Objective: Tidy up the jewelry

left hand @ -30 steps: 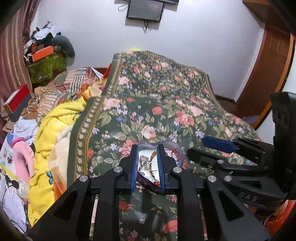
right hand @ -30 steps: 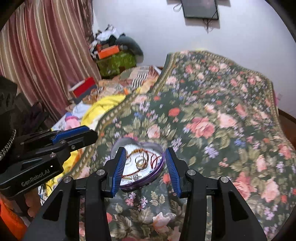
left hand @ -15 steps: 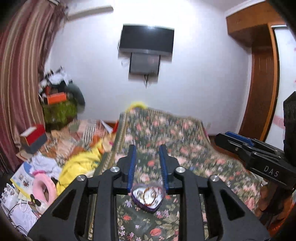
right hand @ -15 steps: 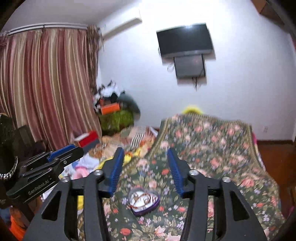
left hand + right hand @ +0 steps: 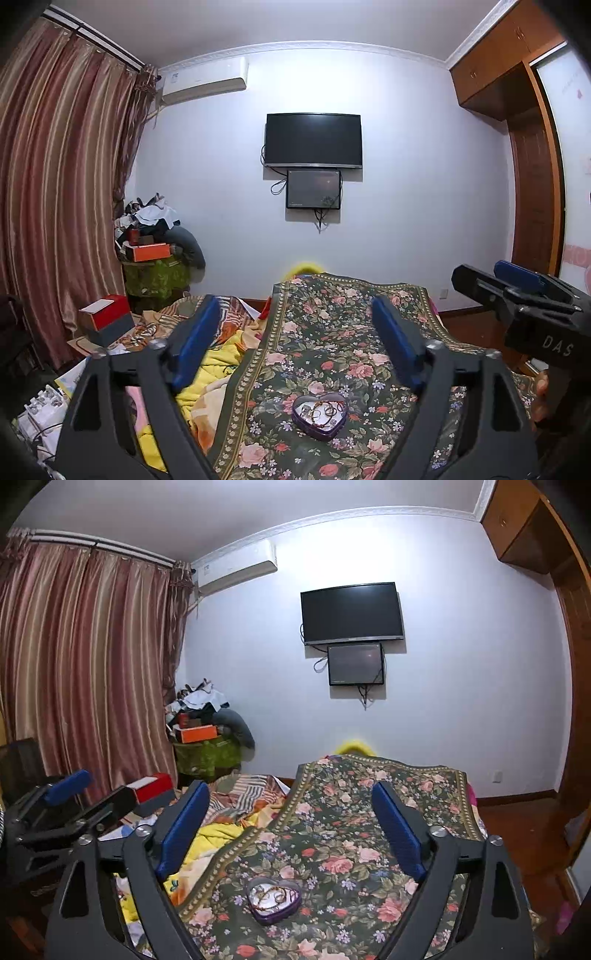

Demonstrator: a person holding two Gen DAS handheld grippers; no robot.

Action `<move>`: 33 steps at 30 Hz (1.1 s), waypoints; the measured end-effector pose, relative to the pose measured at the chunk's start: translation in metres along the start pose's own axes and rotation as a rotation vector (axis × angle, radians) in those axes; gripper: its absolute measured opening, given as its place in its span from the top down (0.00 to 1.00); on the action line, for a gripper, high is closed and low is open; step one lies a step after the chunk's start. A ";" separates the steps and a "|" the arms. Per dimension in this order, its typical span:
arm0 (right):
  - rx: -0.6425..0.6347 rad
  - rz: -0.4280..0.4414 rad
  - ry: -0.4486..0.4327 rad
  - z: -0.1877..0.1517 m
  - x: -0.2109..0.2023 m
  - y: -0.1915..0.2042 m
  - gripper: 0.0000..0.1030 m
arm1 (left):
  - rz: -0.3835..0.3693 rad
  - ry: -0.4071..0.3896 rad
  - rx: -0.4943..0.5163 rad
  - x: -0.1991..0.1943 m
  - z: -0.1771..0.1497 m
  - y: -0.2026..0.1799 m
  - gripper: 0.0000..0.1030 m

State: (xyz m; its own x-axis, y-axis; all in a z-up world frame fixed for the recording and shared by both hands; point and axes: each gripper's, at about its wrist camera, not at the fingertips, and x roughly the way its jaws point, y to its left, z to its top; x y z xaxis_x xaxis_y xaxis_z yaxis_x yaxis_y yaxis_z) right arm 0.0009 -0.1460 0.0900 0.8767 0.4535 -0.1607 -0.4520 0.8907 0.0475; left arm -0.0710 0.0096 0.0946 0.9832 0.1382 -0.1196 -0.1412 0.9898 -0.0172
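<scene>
Jewelry [image 5: 320, 410], gold chains and rings tangled together, is sitting in a purple heart-shaped tin [image 5: 320, 413] that is lying on the near part of the floral bedspread [image 5: 332, 332]. Left gripper [image 5: 295, 339] and right gripper [image 5: 291, 823] are both hovering above it, blue fingers spreading wide with nothing between them. Only the left wrist view is showing "DAS" printed on the right gripper's body, at the right edge.

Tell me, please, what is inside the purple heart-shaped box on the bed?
The heart-shaped box lies open on the floral bedspread. Inside are gold-coloured rings or bangles and a thin reddish chain on a pale lining. What lies beneath this tangle is covered.
</scene>
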 end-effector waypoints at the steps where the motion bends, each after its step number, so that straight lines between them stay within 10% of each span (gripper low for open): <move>1: 0.000 -0.006 0.000 -0.001 0.000 0.001 0.03 | 0.003 0.000 -0.005 -0.001 0.000 0.001 0.12; 33: -0.011 -0.028 0.038 -0.012 -0.009 0.002 0.00 | 0.025 0.039 -0.039 -0.007 -0.011 0.004 0.00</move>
State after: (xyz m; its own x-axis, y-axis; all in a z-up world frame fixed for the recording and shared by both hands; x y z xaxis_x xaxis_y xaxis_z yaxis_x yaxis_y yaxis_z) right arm -0.0098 -0.1487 0.0798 0.8820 0.4270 -0.1996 -0.4298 0.9024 0.0313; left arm -0.0802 0.0122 0.0846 0.9740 0.1611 -0.1591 -0.1712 0.9839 -0.0520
